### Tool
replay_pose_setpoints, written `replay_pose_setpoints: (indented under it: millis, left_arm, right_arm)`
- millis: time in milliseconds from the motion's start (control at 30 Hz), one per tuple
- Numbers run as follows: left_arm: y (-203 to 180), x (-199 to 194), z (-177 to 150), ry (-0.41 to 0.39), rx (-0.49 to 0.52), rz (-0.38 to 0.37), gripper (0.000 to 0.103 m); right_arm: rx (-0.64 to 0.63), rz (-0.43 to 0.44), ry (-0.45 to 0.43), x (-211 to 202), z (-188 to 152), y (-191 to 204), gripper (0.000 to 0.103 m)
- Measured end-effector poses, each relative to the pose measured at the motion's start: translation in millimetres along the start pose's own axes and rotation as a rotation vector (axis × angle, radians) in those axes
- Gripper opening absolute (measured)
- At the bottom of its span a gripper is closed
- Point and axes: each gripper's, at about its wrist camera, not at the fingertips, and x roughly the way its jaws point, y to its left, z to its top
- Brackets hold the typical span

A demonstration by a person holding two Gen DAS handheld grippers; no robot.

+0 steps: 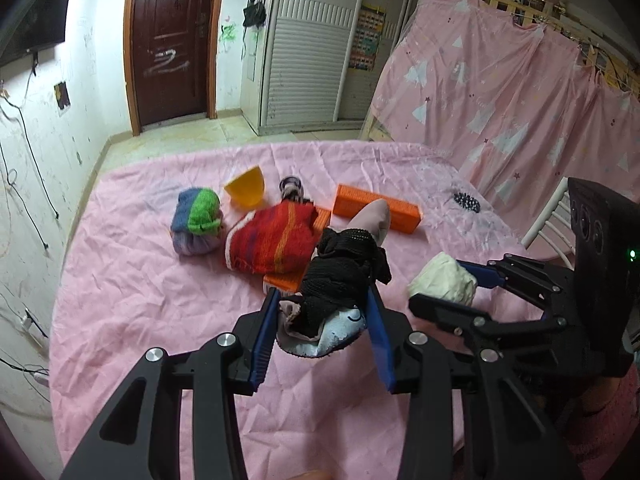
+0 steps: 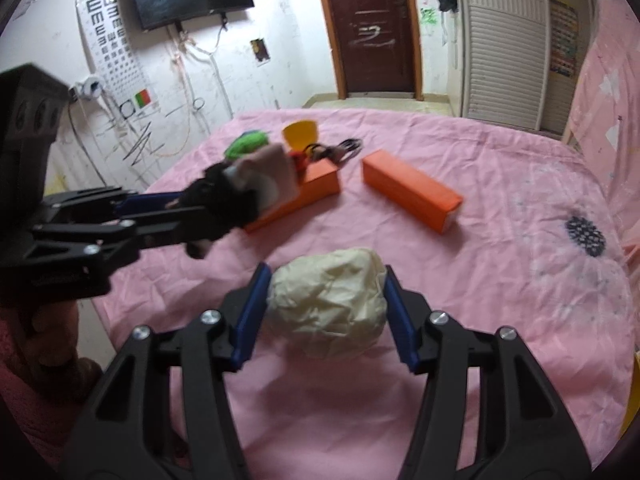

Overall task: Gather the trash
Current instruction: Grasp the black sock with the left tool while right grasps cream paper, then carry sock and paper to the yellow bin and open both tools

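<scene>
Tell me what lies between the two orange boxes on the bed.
Only bare pink sheet separates the near orange box from the far one; the right wrist view shows it.

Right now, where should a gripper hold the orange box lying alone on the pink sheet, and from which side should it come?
Grip the orange box across its narrow width, near the middle of its length, coming down from above. It lies flat and long on the pink sheet, with both long sides free; the second orange box stays apart from it.
</scene>
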Motion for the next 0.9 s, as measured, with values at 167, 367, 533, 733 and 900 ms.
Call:
replay_pose_setpoints:
  millis: [167,367,533,733,900]
  left_arm:
    - [-11,-9,8,-0.031,0.02,0.019,0.035]
    - [-32,-11,18,-0.047,0.057,0.024,0.035]
    - [-59,-9,29,-0.054,0.101,0.011,0.035]
    - [-91,-4,37,-0.053,0.154,-0.013,0.035]
    - [-117,3,42,-0.041,0.197,-0.036,0.035]
  right_arm:
    - [0.041,-0.038,-0.046,-20,0,-23,0.053]
    - [0.094,-0.101,-0.112,-51,-6,-57,0.053]
    - [0.158,-0.176,-0.176,-85,-13,-94,0.054]
    - [0.242,-0.284,-0.244,-127,-30,-137,0.054]
    - [0.31,-0.371,-0.287,-158,-48,-168,0.054]
